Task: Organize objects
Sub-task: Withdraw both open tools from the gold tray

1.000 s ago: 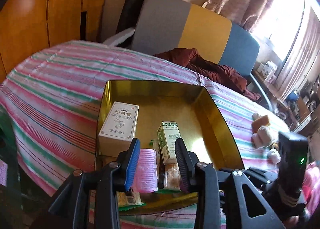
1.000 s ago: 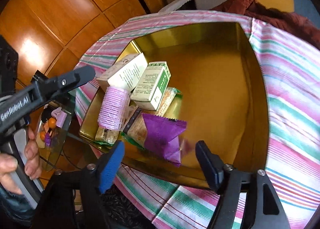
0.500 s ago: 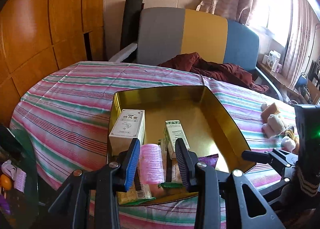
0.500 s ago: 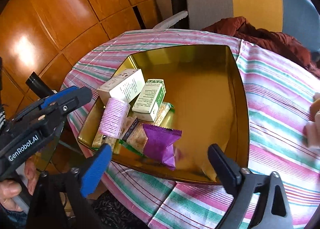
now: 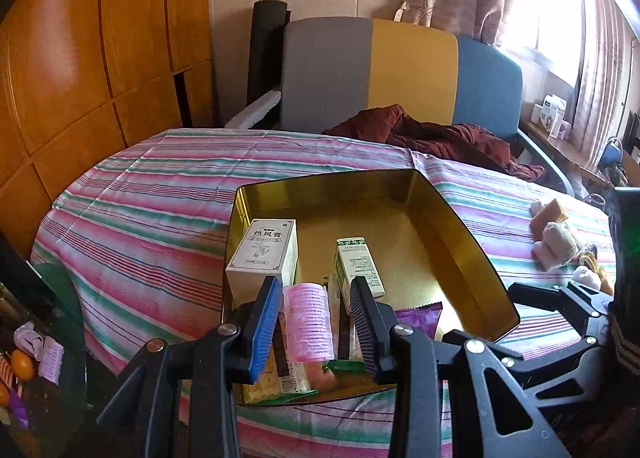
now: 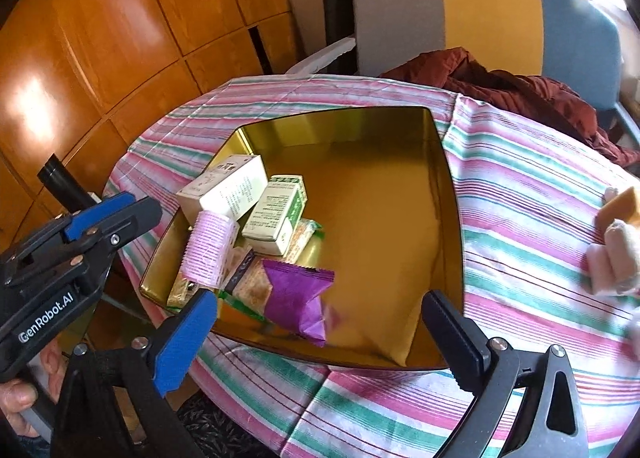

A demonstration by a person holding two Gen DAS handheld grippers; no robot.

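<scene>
A gold tin (image 5: 460, 234) (image 6: 452, 193) sits on the striped table. Its near left corner holds a white box (image 5: 266, 254) (image 6: 228, 185), a green-and-white box (image 5: 358, 264) (image 6: 280, 217), a pink hair roller (image 5: 308, 322) (image 6: 210, 250), cracker packets (image 5: 280, 378) (image 6: 248, 282) and a purple wrapper (image 5: 418, 316) (image 6: 298, 298). My left gripper (image 5: 314, 328) is open and empty, above the tin's near edge. My right gripper (image 6: 320, 342) is wide open and empty, in front of the tin.
Small plush toys and a tan block (image 5: 554, 234) (image 6: 616, 234) lie on the cloth to the right of the tin. A chair with a dark red cloth (image 5: 432, 133) (image 6: 512, 85) stands behind the table. A glass side table with small items (image 5: 36, 350) is low left.
Both grippers have pulled back and up from the tin, so it looks smaller and farther. The purple wrapper now lies in the tin, free of the right gripper. Both stay open.
</scene>
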